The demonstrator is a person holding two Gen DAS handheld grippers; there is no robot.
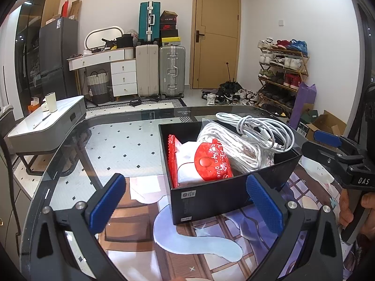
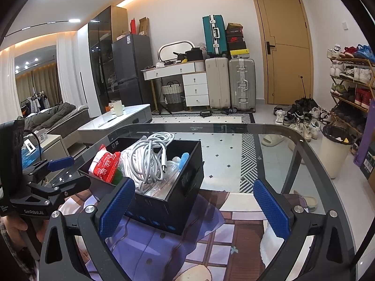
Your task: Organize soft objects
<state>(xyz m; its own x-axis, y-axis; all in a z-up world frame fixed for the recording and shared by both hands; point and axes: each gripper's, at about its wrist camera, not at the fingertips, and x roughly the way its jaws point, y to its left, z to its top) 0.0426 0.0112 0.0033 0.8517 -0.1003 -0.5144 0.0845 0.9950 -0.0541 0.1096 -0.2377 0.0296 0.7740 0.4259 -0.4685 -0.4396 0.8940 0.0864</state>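
A black open box (image 1: pixel 211 199) stands on a printed mat on the glass table. It holds a red-and-white packet (image 1: pixel 208 164), a bagged bundle of white cord (image 1: pixel 236 149) and a coiled white cable (image 1: pixel 264 128) on top. My left gripper (image 1: pixel 186 203) is open just in front of the box, whose near wall shows between the blue pads (image 1: pixel 107 201) without touching them. In the right wrist view the box (image 2: pixel 164 210) sits to the left, beside the left pad of my right gripper (image 2: pixel 194 208). That gripper is open wide with only mat between its fingers.
The printed mat (image 2: pixel 211 245) covers the near part of the glass table (image 1: pixel 131 140). A low white side table (image 1: pixel 46 121) stands to the left. On the floor beyond are a waste bin (image 2: pixel 335 149), a shoe rack (image 1: pixel 281 75), suitcases and scattered shoes.
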